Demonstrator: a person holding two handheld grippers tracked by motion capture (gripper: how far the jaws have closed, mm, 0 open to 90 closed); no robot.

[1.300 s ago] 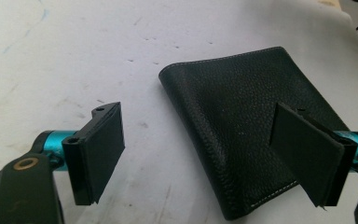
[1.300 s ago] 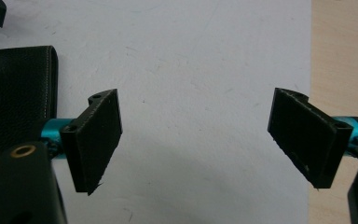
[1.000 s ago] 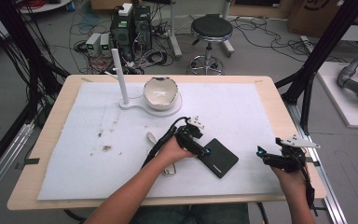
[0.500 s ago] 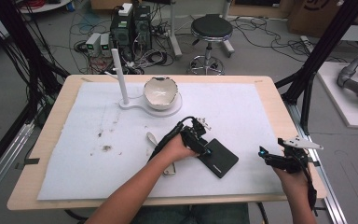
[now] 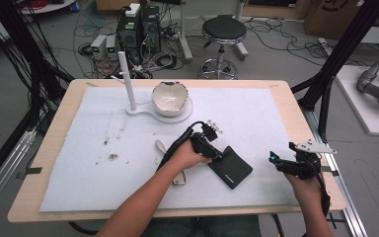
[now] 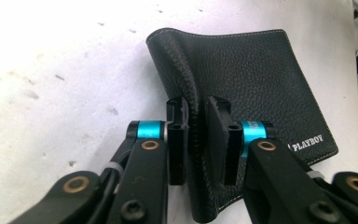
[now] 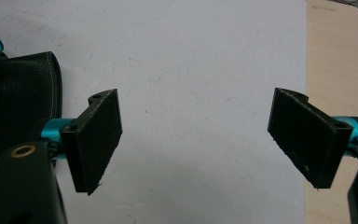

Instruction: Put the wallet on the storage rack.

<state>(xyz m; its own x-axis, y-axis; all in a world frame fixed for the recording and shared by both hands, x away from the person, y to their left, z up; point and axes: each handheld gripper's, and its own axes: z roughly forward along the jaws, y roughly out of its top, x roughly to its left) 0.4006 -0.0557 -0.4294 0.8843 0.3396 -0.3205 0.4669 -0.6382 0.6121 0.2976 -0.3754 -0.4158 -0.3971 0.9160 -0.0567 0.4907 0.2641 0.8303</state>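
1. Far left of the table point(image 5: 49, 148): white sheet point(image 5: 94, 187) over the wood top, w/ a few brown crumbs/stains point(image 5: 111, 157) on it. Nothing else on that side.
2. Back-left of centre: thin white post point(image 5: 126, 79) standing upright on a flat white base point(image 5: 143, 111); same base carries a white bowl point(image 5: 169, 98) just right of the post. Bowl interior looks brownish; can't tell if anything's in it.
3. Centre: small pale looped object point(image 5: 160, 147) lies on the sheet just left of my left forearm, partly hidden by the arm; can't ID it.
4. My left gripper point(image 6: 196, 140), high view point(image 5: 212, 152): jaws pressed together on the black leather wallet point(image 6: 261, 84), pinching its folded spine edge. That edge is bunched up between the pads; rest of the wallet lies flat on the sheet beyond the jaws. "PLAYBOY" stamped near one corner.
5. Wallet in high view point(image 5: 232, 168): on the sheet right of centre, near my side, set at an angle, left gripper on its left end.
6. My right gripper point(image 7: 196, 140), high view point(image 5: 276, 160): jaws spread wide, nothing between them, over bare sheet near the table's right edge. Wallet edge point(image 7: 18, 93) shows at the left of the right gripper view, close to the left pad; can't tell if touching.
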